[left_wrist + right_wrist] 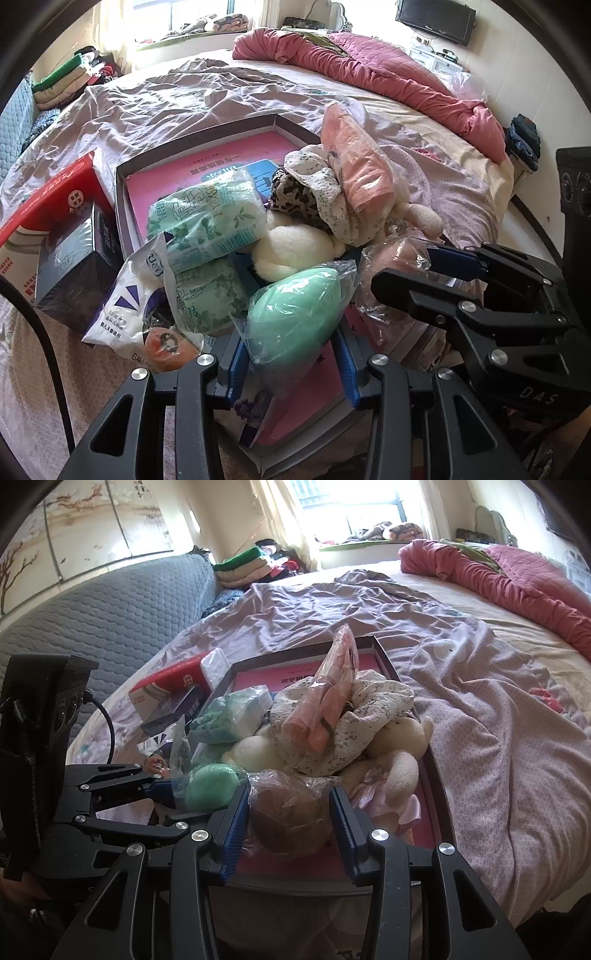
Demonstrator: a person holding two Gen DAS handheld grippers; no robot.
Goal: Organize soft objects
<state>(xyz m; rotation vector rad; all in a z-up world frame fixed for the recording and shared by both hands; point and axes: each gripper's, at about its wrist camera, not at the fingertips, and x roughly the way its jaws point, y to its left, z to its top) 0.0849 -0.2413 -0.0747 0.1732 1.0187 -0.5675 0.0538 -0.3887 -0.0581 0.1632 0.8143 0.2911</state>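
A flat dark-rimmed box with a pink floor (177, 168) (441, 794) lies on the bed, piled with soft things. My left gripper (291, 354) is shut on a green egg-shaped sponge in clear wrap (295, 314) (210, 786) at the box's near edge. My right gripper (288, 823) (413, 273) is shut on a pinkish-brown sponge in clear wrap (288, 812) (395, 258), just right of the green one. Behind them lie green tissue packs (207, 221), a cream plush toy (291, 251) (391, 738), a floral cloth (332, 734) and an orange bagged cloth (358, 162).
A red carton (48, 199) and a dark box (74, 258) stand left of the flat box, with a white bag (125, 306) and an orange roll (166, 343) near them. A rumpled lilac sheet (498, 738), red quilt (369, 70) and blue headboard (110, 609) surround them.
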